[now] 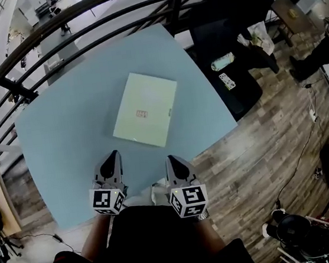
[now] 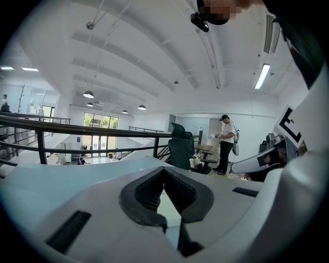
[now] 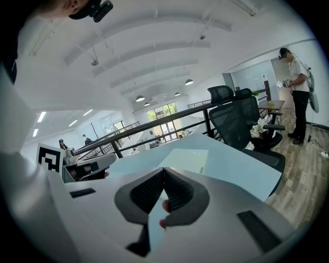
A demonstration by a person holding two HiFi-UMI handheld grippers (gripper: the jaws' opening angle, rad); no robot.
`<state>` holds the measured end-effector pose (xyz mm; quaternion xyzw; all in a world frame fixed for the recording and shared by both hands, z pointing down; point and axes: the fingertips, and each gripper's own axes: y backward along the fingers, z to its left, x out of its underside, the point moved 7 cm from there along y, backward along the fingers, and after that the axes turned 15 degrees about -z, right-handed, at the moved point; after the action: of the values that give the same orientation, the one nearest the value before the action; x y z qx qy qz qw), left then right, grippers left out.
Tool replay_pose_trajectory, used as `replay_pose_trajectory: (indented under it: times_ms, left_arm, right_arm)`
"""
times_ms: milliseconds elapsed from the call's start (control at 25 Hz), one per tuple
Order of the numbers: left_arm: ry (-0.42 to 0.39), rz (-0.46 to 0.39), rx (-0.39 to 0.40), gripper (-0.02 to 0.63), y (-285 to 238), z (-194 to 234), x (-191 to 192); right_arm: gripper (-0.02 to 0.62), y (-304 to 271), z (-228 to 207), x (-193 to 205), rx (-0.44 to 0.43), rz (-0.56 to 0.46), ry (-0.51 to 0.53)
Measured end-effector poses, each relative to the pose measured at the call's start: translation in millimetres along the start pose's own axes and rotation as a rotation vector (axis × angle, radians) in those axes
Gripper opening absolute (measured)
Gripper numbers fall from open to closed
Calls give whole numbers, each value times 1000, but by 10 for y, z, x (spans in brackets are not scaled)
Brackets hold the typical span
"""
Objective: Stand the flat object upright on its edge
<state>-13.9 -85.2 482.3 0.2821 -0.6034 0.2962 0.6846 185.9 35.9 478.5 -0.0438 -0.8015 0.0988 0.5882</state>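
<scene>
Left tool (image 1: pixel 114 155) and right tool (image 1: pixel 171 158) are holding jaws together, gripping nothing. Flat green object (image 1: pixel 146 109), possibly a box, is lying ahead of both on the surface (image 1: pixel 63 131).

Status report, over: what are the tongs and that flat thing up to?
Left tongs and right tongs shut, empty, over table's near edge. Box flat mid-table, untouched. Nothing between.

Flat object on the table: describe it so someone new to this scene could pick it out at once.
Find the big light-blue table in the middle of the head view. Near its centre lies a flat pale-green rectangle, turned askew to the table's edges. It bears a small red mark in its middle, and nothing else lies beside it.
</scene>
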Motion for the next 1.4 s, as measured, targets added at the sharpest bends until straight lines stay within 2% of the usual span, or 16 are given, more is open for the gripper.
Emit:
replay_pose_trajectory:
  times_ms: [160, 440, 760, 1200, 1400]
  left_arm:
    - [-1, 27, 9, 3, -92, 109, 123]
    - [3, 77, 11, 3, -267, 375, 327]
    - [15, 119, 33, 3, -379, 609, 583]
    - [24, 208, 88, 3, -592, 816, 990]
    - [39, 244, 100, 5, -641, 918, 1137]
  right_arm:
    - [8, -123, -32, 66, 12, 14, -3]
    - [8, -327, -118, 228, 90, 33, -32]
    - [8, -520, -51, 489, 99, 92, -17]
    - [9, -789, -177, 830, 104, 200, -5]
    - [9, -888, -232, 1000, 127, 253, -41]
